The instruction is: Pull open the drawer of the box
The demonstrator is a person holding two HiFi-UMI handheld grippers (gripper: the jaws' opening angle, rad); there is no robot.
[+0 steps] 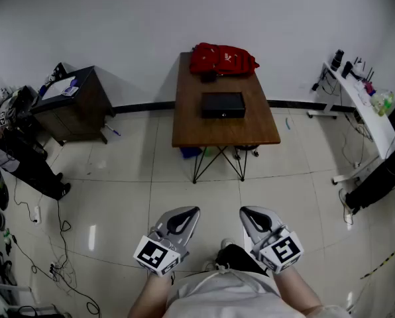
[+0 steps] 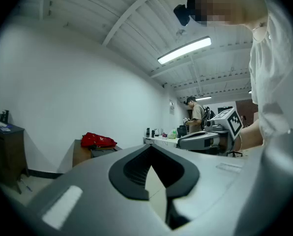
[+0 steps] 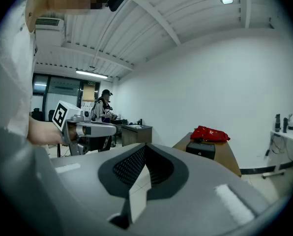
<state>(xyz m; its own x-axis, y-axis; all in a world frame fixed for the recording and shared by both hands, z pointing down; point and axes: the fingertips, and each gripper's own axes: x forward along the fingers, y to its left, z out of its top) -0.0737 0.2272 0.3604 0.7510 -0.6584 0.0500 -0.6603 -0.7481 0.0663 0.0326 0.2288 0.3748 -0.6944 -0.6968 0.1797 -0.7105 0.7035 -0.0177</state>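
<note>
- Box (image 1: 223, 105) sits at twelve o'clock on the table (image 1: 184, 128), and its drawer looks shut. It's well apart from both tools, so nothing has started: approach, grip and pull are all left.
- Left gripper (image 1: 189, 212) is at seven and right gripper (image 1: 248, 212) at five, both with jaws together and empty.
- Box is black, flat and hard-edged. The table is brown wood, and the red bag (image 1: 223, 58) behind is soft and crumpled.

- Nothing legible is showing anywhere.
- The red bag (image 1: 223, 59) on the far table (image 1: 186, 126) is carrying a white mark, too small to read.
</note>
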